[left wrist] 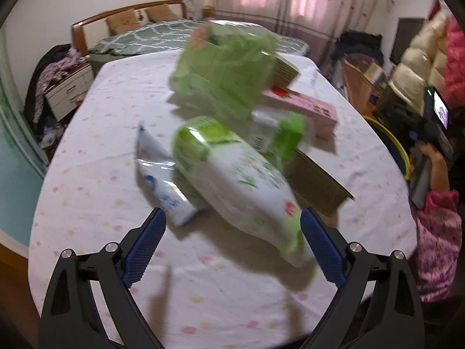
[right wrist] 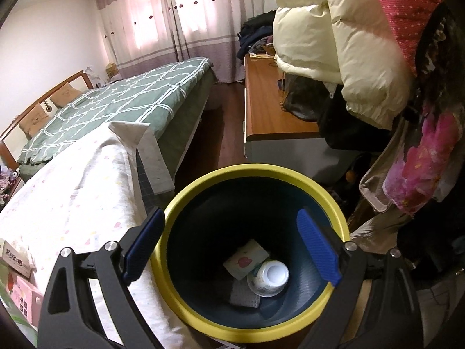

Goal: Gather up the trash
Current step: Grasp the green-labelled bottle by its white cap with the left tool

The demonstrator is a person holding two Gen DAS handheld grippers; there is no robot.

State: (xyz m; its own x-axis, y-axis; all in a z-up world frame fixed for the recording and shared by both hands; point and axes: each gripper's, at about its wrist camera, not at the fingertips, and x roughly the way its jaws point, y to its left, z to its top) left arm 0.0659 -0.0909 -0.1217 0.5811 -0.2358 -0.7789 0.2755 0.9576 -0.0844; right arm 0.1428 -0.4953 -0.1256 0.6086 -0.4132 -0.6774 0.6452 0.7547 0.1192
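Hanging wide over the bin [right wrist: 334,200] rim, right gripper [right wrist: 231,247]; left gripper [left wrist: 232,229] wide beside a blurred, seemingly green-white packet [left wrist: 241,180].

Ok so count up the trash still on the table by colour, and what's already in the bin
Green packages on the table: 3 (green bag, green-and-white pack, small green carton)
Pink box: 1
Blue-and-white wrapper: 1
Brown cardboard: 1
In the bin: 3 (white cup, small carton, grey pad)
Total: 9

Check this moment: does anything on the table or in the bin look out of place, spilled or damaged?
Nothing looks spilled or broken. Packaging litters the table: a green-and-white pack, a blue-and-white wrapper, a green bag and a pink box, all blurred. The yellow-rimmed bin holds a small white bottle lying tipped among wrappers, as expected.
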